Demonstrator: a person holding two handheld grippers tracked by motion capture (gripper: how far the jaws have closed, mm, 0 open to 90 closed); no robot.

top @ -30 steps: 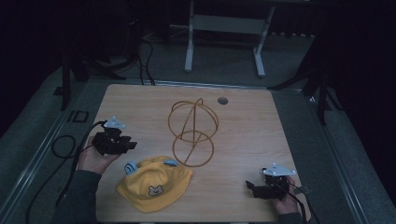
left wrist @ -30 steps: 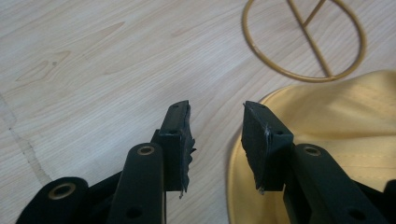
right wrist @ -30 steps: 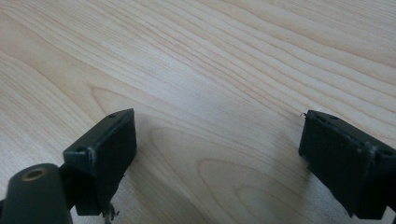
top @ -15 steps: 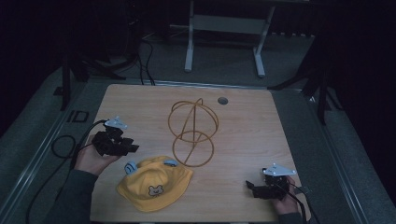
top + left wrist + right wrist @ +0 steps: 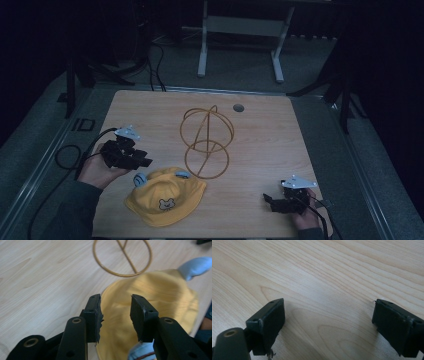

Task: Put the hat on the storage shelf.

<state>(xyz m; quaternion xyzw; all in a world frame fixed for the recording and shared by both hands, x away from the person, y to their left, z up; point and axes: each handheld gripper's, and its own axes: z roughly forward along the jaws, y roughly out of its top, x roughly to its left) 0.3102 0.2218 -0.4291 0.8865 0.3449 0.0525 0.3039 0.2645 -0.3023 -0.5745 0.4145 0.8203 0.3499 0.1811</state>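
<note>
Near the front edge of the wooden table lies a yellow hat with pale blue ears, just beside a gold wire stand whose ring base rests flat. From above, a bear face shows on the hat; the left gripper view shows its crown up close between the jaws. The left gripper, held in a hand, hovers at the hat's edge, jaws slightly apart. The right gripper sits well off over bare wood, jaws wide.
</note>
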